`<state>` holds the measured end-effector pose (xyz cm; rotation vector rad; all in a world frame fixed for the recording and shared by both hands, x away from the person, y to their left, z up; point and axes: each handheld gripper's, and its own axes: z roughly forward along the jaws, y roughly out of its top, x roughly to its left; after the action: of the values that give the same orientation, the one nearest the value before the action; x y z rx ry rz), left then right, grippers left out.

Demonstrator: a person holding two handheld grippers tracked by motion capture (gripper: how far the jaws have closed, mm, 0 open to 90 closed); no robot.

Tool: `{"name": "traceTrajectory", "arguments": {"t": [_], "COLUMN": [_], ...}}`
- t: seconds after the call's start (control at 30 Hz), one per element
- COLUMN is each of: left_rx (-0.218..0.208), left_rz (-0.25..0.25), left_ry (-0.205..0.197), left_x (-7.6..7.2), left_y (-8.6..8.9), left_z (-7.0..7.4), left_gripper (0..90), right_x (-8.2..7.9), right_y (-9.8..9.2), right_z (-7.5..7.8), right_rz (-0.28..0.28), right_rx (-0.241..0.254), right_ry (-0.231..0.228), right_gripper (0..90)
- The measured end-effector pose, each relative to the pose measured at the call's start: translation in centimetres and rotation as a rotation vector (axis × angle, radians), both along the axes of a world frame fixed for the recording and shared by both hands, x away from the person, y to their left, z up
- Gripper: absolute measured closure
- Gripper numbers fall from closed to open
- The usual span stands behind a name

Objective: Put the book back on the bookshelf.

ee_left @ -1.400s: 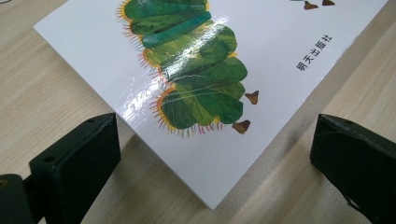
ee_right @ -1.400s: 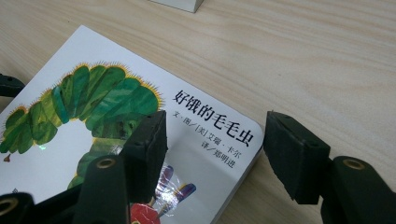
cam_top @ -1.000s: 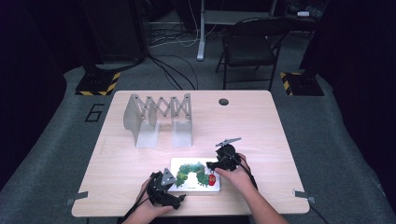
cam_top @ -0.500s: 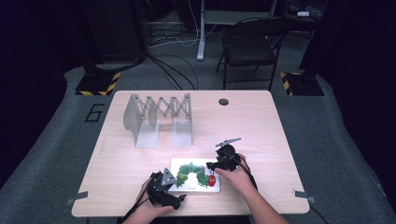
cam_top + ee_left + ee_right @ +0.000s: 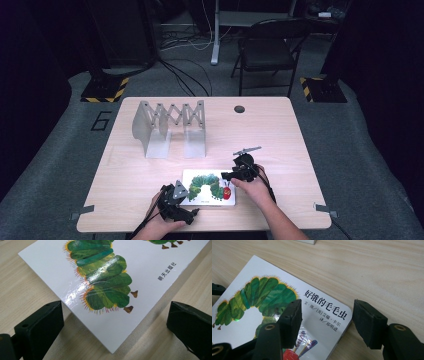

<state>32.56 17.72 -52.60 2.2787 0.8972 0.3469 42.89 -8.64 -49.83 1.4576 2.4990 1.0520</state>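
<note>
A white board book (image 5: 207, 187) with a green caterpillar on its cover lies flat near the table's front edge. My left gripper (image 5: 181, 202) stands open at the book's near-left corner (image 5: 113, 348), its jaws spread either side of that corner without touching it. My right gripper (image 5: 235, 175) is open at the book's right end; one jaw is over the cover, the other over bare table past the rounded corner (image 5: 348, 312). In the right gripper view the book (image 5: 262, 307) shows black Chinese title lettering.
A grey metal expanding file rack (image 5: 167, 127) stands upright at the table's back left. A round cable hole (image 5: 239, 109) sits at the back centre. A folding chair (image 5: 272, 50) and cables lie on the floor beyond the table (image 5: 280, 135).
Both hands have barely shifted; the right gripper has edged slightly toward the book's right end. The book lies where it was.
</note>
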Motion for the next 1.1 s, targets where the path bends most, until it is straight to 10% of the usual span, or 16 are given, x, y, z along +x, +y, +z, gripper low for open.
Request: {"name": "traceTrajectory", "arguments": {"t": [1.1], "left_rx": [0.000], "left_rz": [0.069], "left_ry": [-0.008], "left_x": [-0.2], "left_y": [-0.5], "left_z": [0.0], "left_gripper": [0.0], "right_x": [-0.8], "right_y": [0.1], "right_z": [1.9], "right_rz": [0.010], "right_rx": [0.002], "right_ry": [-0.063], "right_gripper": [41.0]}}
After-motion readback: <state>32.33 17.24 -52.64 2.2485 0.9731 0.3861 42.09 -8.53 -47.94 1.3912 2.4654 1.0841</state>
